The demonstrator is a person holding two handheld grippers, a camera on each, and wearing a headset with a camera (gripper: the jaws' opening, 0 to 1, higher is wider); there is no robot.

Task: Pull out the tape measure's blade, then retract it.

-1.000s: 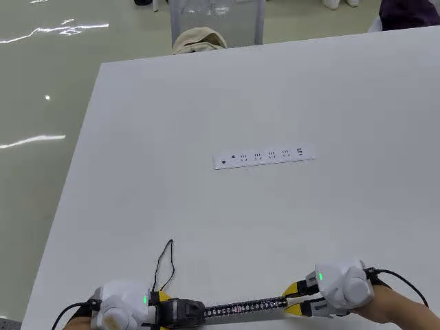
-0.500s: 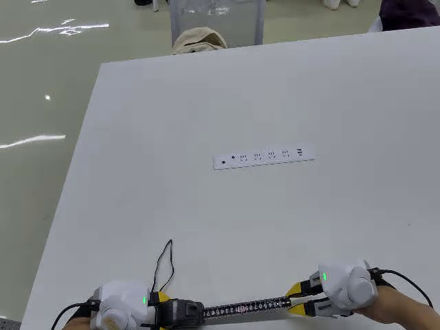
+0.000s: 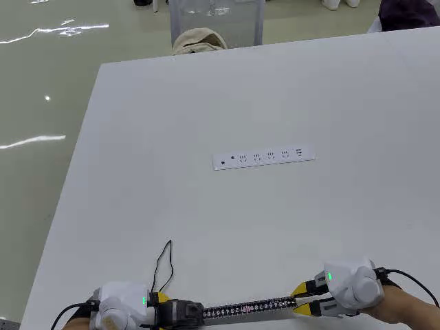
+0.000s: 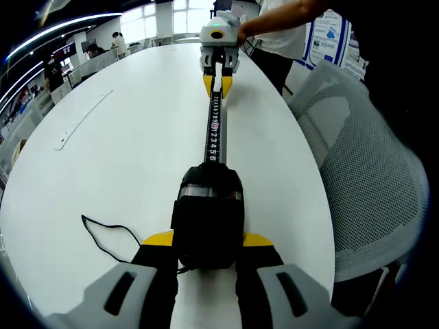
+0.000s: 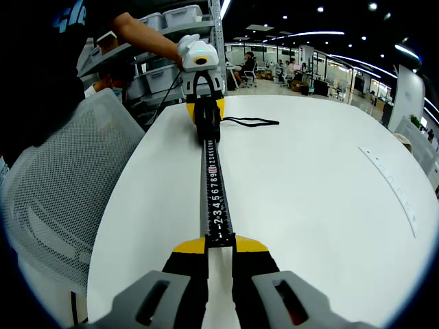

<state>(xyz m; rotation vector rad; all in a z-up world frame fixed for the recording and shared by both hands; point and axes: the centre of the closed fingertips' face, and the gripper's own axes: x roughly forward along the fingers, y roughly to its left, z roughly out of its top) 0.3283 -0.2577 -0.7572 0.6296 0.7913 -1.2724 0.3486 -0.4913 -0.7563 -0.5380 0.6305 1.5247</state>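
Head view: case [image 3: 182, 313] lies at the table's [image 3: 206, 103] near edge, blade [image 3: 251, 307] partly drawn out.
Left gripper view: left tongs [image 4: 207, 240] clamped around the case.
Right gripper view: right tongs [image 5: 219, 245] pinch the blade's tip; best pulled straight, level and steady.

The wide white desk [image 3: 206, 103] before me is mostly open. One flat obstacle lies at its middle: a long white power strip [image 3: 263, 157], well apart from both tools. Along the near edge the black numbered blade [image 3: 247, 307] is stretched between the left hand-held gripper [image 3: 162, 311], clamped on the black tape measure case [image 3: 184, 313], and the right hand-held gripper [image 3: 303, 303], pinching the blade's end. This line bars any crossing there. A thin black cord [image 3: 170, 245] loops on the desk just beyond the left hand-held gripper. A grey mesh chair [image 4: 357, 137] stands close outside the near edge. Between blade and power strip I see bare surface.
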